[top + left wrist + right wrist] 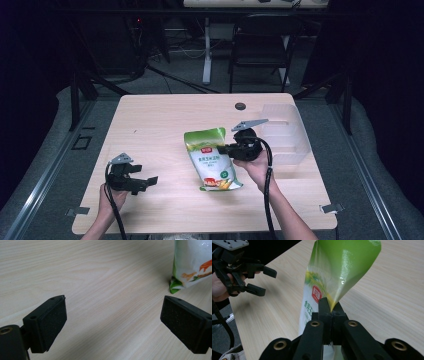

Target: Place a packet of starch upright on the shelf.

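Green and white pouch (212,159) lying near the middle of the tabletop (150,125), a little toward the right edge, printed bottom end toward the near edge and green top end toward the far edge. Right gripper (223,148) clenched on the pouch's right-hand edge, in the upper half; in the right gripper view the 2 jaws pressed together on the foil (342,270), green top curling up above them. Left gripper (150,181) near the front left corner, well apart from the pouch, jaws spread wide and holding nothing; bare wood between its 2 pads (53,322) in the left gripper view, pouch corner (190,265) at upper right. Clear plastic bin (286,132) by the right edge, just beyond the right gripper.
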{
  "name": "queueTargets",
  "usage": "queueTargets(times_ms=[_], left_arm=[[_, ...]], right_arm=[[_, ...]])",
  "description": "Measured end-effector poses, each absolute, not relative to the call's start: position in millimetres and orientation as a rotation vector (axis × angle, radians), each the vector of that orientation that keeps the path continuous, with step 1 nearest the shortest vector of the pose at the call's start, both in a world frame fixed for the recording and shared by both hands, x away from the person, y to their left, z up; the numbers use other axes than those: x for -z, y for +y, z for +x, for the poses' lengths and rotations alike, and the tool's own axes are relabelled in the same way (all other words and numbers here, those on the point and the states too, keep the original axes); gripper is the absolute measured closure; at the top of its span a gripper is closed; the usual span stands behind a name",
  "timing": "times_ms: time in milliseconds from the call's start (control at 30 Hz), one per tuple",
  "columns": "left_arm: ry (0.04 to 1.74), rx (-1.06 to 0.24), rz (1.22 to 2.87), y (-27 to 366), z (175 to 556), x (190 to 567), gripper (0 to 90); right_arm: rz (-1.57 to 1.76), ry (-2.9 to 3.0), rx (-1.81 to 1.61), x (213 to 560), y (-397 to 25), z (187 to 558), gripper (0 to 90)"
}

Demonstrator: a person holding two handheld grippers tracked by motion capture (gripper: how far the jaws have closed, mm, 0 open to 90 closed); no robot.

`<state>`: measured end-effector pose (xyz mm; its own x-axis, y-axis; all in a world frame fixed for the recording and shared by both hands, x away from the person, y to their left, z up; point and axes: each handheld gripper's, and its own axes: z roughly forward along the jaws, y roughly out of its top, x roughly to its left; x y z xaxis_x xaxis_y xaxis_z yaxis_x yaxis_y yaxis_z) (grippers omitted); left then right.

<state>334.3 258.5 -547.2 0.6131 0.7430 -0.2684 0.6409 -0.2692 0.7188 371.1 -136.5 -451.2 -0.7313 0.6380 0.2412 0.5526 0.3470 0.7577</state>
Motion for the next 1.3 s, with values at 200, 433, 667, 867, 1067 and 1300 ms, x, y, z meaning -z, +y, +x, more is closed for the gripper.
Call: queueTargets(times_ms=[200,433,667,867,1067,1300], left_arm=[[1.095,-0.143,1.993,259.9,335.3,548.1,6.8],[1.087,-0.152,2.001,257.9,334.8,547.4,6.7],[1.093,-0.147,1.993,258.7,335.4,547.8,6.7],[1.101,-0.144,1.997,258.7,336.2,549.4,6.7],[1.094,-0.149,2.0,257.0,335.8,548.7,6.7],[1.107,-0.155,1.991,258.3,336.3,549.1,6.7]], right_arm=[[1.085,2.479,-1.335,443.2,-141.1,364.4,89.7],[1.062,2.455,-1.316,435.8,-148.2,359.7,89.7],[1.056,2.436,-1.283,426.5,-156.0,356.6,89.8],[1.069,2.413,-1.264,420.9,-167.1,354.3,89.8],[1.086,2.38,-1.268,412.2,-180.4,351.7,89.9],[1.091,2.353,-1.251,403.5,-189.7,351.0,89.8]])
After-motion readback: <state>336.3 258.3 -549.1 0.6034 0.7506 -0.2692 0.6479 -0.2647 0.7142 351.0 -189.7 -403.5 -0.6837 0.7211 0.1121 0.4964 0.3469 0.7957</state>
